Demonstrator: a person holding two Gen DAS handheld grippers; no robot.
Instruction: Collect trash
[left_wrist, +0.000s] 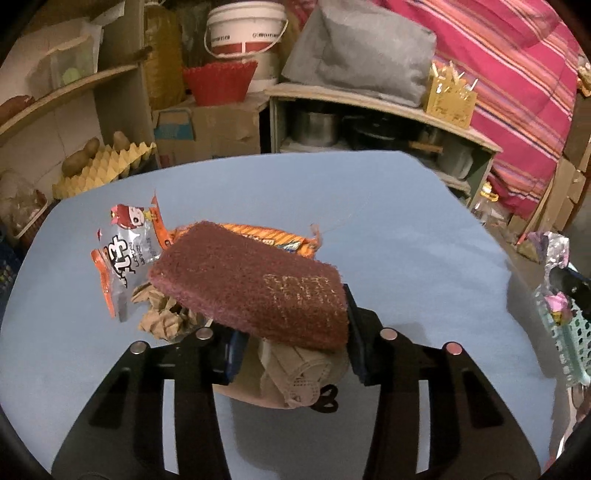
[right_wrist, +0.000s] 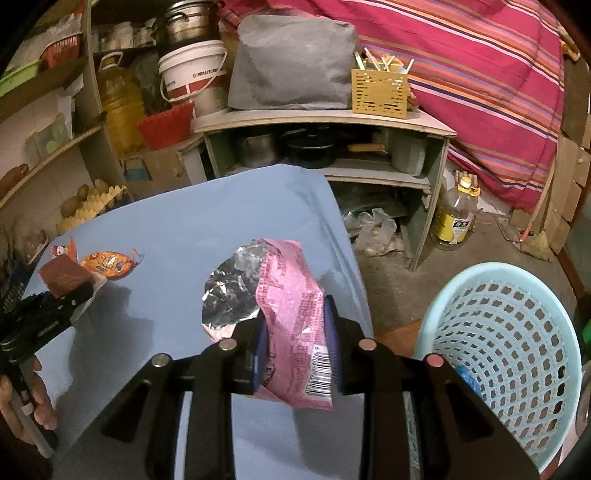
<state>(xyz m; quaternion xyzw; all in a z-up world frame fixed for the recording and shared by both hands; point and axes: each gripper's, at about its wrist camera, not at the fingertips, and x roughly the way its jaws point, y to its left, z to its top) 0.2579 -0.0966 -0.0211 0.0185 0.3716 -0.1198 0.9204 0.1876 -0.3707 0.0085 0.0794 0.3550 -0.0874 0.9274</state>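
My left gripper (left_wrist: 291, 332) is shut on a maroon scouring pad (left_wrist: 251, 280), held tilted above the blue table (left_wrist: 406, 240). A beige crumpled item (left_wrist: 299, 376) shows under the pad; whether it is held or lying on the table I cannot tell. Behind the pad lie a silver-and-orange wrapper (left_wrist: 125, 254), an orange wrapper (left_wrist: 258, 234) and crumpled brown paper (left_wrist: 162, 317). My right gripper (right_wrist: 295, 328) is shut on a pink wrapper (right_wrist: 291, 314) with a silver inside, near the table's right edge. The light blue basket (right_wrist: 509, 350) stands on the floor to its right.
A person's hand (right_wrist: 22, 398) holds the left gripper (right_wrist: 74, 295) at the table's left side. Behind the table are a low shelf (right_wrist: 325, 122) with pots, a white bucket (right_wrist: 192, 77), a red basket (right_wrist: 166, 125) and an oil bottle (right_wrist: 454, 218) on the floor.
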